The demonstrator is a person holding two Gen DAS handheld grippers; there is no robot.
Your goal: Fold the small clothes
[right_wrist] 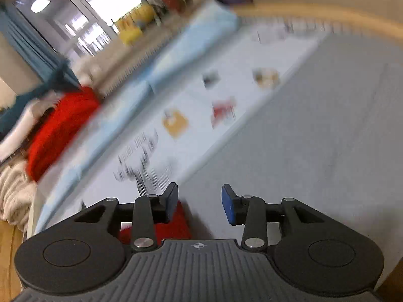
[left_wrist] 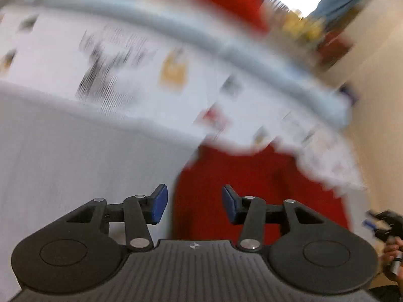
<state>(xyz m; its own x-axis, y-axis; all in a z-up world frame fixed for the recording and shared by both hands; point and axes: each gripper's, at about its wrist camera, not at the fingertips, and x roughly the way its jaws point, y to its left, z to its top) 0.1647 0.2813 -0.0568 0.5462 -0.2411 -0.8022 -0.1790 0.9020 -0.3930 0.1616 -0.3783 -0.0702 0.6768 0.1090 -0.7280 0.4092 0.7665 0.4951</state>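
Both views are blurred by motion. A red garment (left_wrist: 257,191) lies on the bed's grey cover (left_wrist: 63,156), just ahead of my left gripper (left_wrist: 194,202), which is open and empty above its near edge. My right gripper (right_wrist: 199,202) is open and empty over the grey cover (right_wrist: 314,138); a bit of the red garment (right_wrist: 180,222) shows under its left finger. The right gripper also shows in the left wrist view (left_wrist: 385,226) at the right edge. A white printed cloth (left_wrist: 151,75) lies behind the red garment.
A light blue strip (right_wrist: 176,55) runs along the far side of the bed. A red heap (right_wrist: 58,130) and a beige knit cloth (right_wrist: 15,196) sit at the left. A window (right_wrist: 75,12) and shelves with yellow things (right_wrist: 133,25) stand behind.
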